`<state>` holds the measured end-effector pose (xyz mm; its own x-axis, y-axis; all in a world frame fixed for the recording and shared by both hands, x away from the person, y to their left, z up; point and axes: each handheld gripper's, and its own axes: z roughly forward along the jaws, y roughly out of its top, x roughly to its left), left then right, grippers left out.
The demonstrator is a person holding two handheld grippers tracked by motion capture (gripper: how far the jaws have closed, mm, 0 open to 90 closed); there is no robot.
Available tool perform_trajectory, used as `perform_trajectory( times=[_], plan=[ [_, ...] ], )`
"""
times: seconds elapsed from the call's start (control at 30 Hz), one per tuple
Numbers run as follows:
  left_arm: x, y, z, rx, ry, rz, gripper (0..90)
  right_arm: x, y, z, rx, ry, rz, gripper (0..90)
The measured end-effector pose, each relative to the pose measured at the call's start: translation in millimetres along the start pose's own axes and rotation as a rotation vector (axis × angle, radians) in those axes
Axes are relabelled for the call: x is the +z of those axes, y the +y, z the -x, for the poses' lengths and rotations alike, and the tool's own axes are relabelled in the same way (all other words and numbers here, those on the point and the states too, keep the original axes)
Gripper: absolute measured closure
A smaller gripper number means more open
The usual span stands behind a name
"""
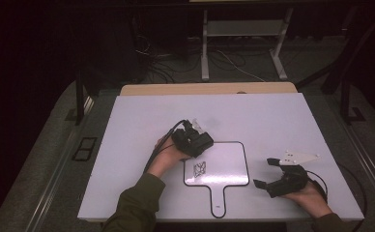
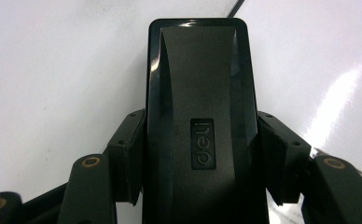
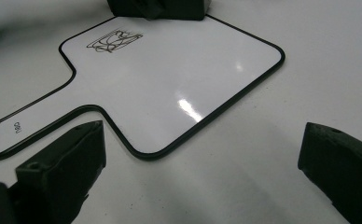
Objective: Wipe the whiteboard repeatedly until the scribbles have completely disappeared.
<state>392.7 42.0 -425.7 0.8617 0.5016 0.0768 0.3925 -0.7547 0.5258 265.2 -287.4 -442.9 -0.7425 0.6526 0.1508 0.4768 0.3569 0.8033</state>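
A small paddle-shaped whiteboard [image 1: 224, 166] with a black rim lies on the white table, handle toward the person. A black scribble [image 1: 199, 169] marks its left part. My left gripper [image 1: 191, 137] is at the board's top left corner, shut on a black "deli" eraser [image 1: 201, 141]. In the left gripper view the eraser [image 2: 200, 93] stands between both pads of the left gripper [image 2: 200, 158], over the white surface. My right gripper [image 1: 264, 172] rests open to the right of the board. Its view shows the right gripper [image 3: 202, 158] with wide jaws, the whiteboard [image 3: 170, 79], the scribble [image 3: 114, 40] and the eraser [image 3: 158, 8] at the top.
The white table [image 1: 272, 121] has bare room all around the board. A wooden strip [image 1: 209, 88] runs along its far edge. Beyond lie a dark floor with cables and a metal stand [image 1: 205, 43].
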Motion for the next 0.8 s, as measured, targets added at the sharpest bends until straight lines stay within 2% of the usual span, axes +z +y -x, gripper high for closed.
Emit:
perform_trajectory(
  times=[0.03, 0.27, 0.37, 0.5, 0.57, 0.67, 0.73, 0.8],
  plan=[
    [-0.1, 0.1, -1.6, 0.003, 0.007, -0.002, 39.4, -0.1, 0.0, -0.1, 0.0, 0.0, 0.0, 0.0],
    [-2.3, -7.5, -17.3, -0.057, 0.053, 0.008, 39.4, -0.3, -0.2, 0.2, -0.001, 0.001, 0.001, 0.0],
    [-3.3, -10.2, -21.4, -0.08, 0.057, 0.011, 39.4, -0.3, -0.1, 0.1, -0.001, 0.0, 0.002, 0.0],
    [-2.0, -7.2, -14.7, -0.058, 0.068, 0.006, 39.4, 0.0, -0.1, -0.1, 0.0, 0.001, -0.001, 0.0],
    [-1.8, -5.0, -12.0, -0.04, 0.047, -0.002, 39.4, 0.1, -0.1, 0.1, 0.0, 0.0, -0.001, 0.0],
    [-1.3, -3.1, -8.4, -0.027, 0.044, -0.005, 39.4, 0.0, -0.1, -0.1, 0.001, 0.0, -0.001, 0.0],
    [-1.2, -3.8, -9.6, -0.036, 0.038, -0.002, 39.4, -0.1, -0.2, 0.0, 0.0, 0.0, -0.001, 0.0],
    [-1.5, -5.1, -12.3, -0.043, 0.05, 0.002, 39.4, -0.3, -0.2, 0.1, 0.0, 0.0, 0.001, 0.0]
  ],
)
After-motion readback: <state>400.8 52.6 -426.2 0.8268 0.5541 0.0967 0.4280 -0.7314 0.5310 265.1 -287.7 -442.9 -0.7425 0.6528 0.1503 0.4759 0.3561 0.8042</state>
